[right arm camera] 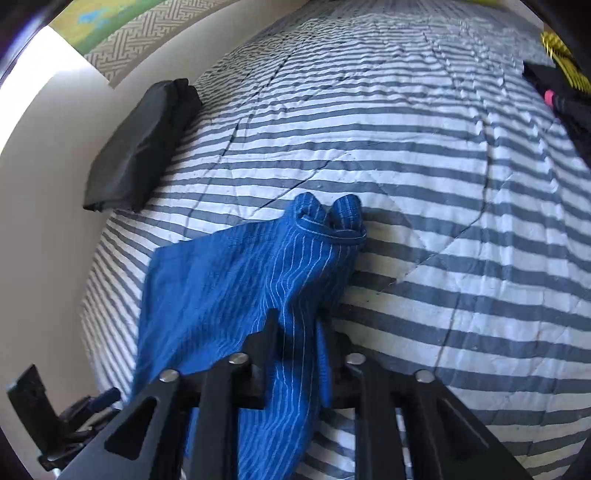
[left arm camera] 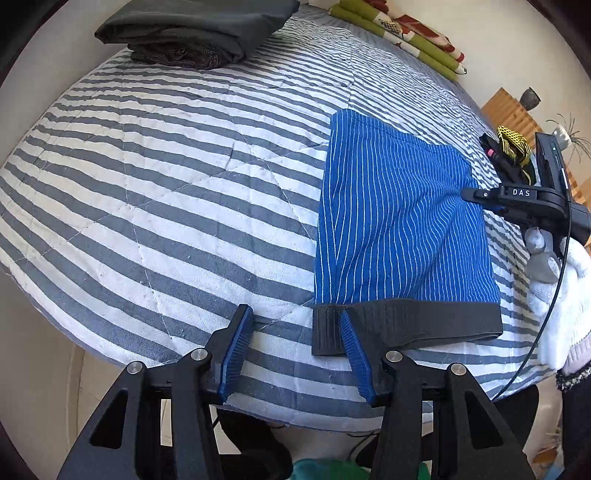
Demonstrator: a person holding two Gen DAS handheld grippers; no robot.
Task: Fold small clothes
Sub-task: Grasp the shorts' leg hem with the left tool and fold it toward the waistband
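Observation:
A pair of blue pin-striped shorts [left arm camera: 399, 221] with a dark grey waistband [left arm camera: 424, 321] lies on the striped quilt [left arm camera: 166, 166], waistband toward me. My left gripper [left arm camera: 297, 332] is open at the waistband's left end; its right finger [left arm camera: 354, 347] overlaps that end and the left finger sits over bare quilt. My right gripper [left arm camera: 471, 194], held by a white-gloved hand [left arm camera: 554, 288], is shut on the shorts' right edge. In the right wrist view the bunched blue cloth [right arm camera: 258, 280] drapes over my right gripper [right arm camera: 295, 332] and hides its fingertips.
A folded dark garment pile [left arm camera: 192, 33] [right arm camera: 136, 147] sits at the quilt's far left edge. Green and red patterned fabric [left arm camera: 399, 33] lies at the far side. A black item with yellow mesh [left arm camera: 509, 151] [right arm camera: 557, 81] rests by the right edge.

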